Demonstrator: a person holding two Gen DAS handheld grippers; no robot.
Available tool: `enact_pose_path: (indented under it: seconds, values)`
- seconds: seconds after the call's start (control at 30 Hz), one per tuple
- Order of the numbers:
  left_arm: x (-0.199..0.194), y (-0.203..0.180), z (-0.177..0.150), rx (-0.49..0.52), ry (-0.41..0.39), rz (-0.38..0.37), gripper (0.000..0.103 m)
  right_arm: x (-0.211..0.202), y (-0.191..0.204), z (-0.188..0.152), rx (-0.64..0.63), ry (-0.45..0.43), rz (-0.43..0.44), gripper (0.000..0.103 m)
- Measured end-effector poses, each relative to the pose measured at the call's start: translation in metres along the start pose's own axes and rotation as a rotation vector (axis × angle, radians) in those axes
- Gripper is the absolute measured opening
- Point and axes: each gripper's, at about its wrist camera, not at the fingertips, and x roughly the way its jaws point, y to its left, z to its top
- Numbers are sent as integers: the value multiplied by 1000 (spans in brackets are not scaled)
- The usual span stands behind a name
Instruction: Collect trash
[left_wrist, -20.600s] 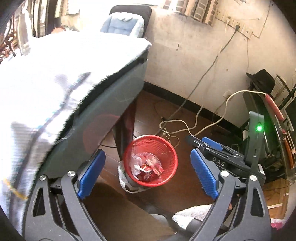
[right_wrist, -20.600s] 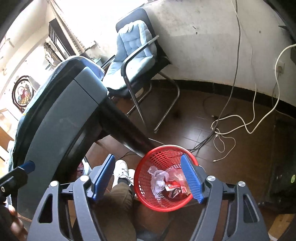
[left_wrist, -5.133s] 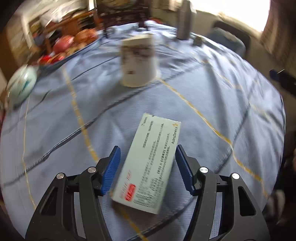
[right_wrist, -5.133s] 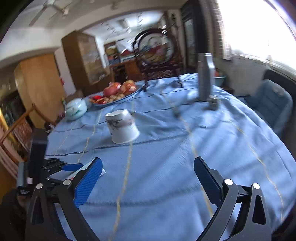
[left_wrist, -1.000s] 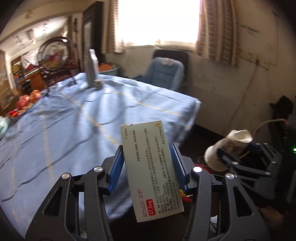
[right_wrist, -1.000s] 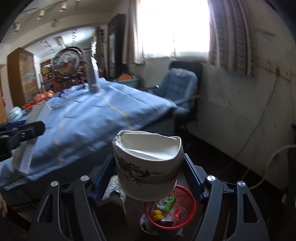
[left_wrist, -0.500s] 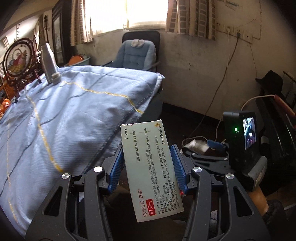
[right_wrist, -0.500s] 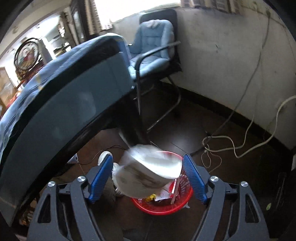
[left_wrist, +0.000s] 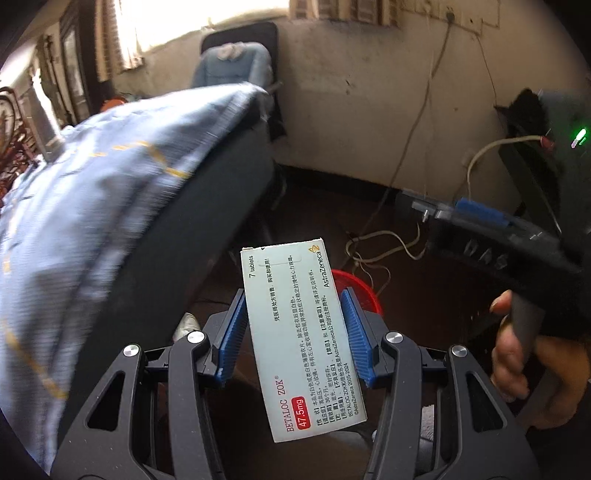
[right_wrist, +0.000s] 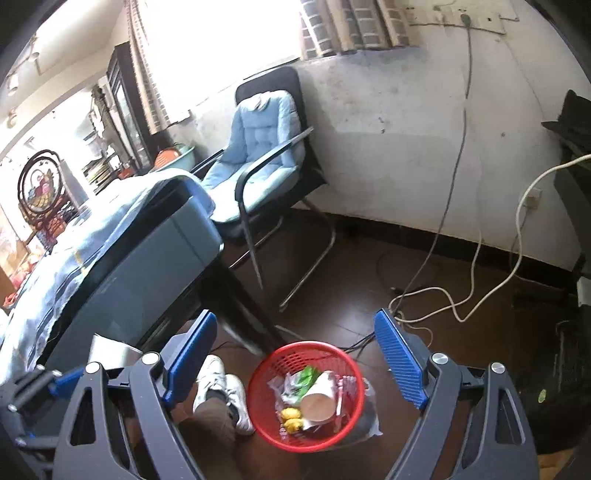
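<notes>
My left gripper (left_wrist: 293, 332) is shut on a white medicine box (left_wrist: 301, 339) printed "BETALOC ZOK", held upright in the air. Behind the box, part of the red mesh trash basket (left_wrist: 360, 288) shows on the floor. In the right wrist view my right gripper (right_wrist: 295, 354) is open and empty above the red basket (right_wrist: 269, 369). A white paper cup (right_wrist: 317, 404) lies in the basket among wrappers and yellow scraps. The right gripper also shows in the left wrist view (left_wrist: 480, 218), held in a hand.
A table with a blue cloth (right_wrist: 92, 251) stands at the left, its dark leg (right_wrist: 251, 306) close to the basket. A blue-cushioned chair (right_wrist: 258, 147) stands by the wall. Cables (right_wrist: 424, 295) lie on the dark floor. A white shoe (right_wrist: 218, 380) is beside the basket.
The paper cup has left my right gripper and now lies in the basket; the right jaws stand open. My left gripper has carried the box off the table edge towards the basket.
</notes>
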Motion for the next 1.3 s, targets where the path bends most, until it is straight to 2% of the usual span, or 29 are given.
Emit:
enact_pose_path:
  seconds: [0.27, 0.47, 0.6, 0.97, 1.1, 1.3]
  values:
    - [62, -27, 6, 63, 87, -41, 52, 8, -29, 5, 76, 17, -12, 86]
    - [95, -26, 8, 33, 128, -29, 72, 11, -37, 4, 102, 22, -11, 86]
    - [89, -19, 4, 14, 125, -28, 77, 13, -34, 2, 101, 33, -2, 86]
    - [33, -20, -21, 17, 52, 56, 89, 6, -5, 1, 45, 37, 37, 86]
    - [5, -8, -28, -14, 10, 61, 93, -12, 3, 5, 18, 13, 11, 87]
    - [-31, 3, -37, -31, -74, 62, 93, -60, 21, 20, -15, -69, -19, 92]
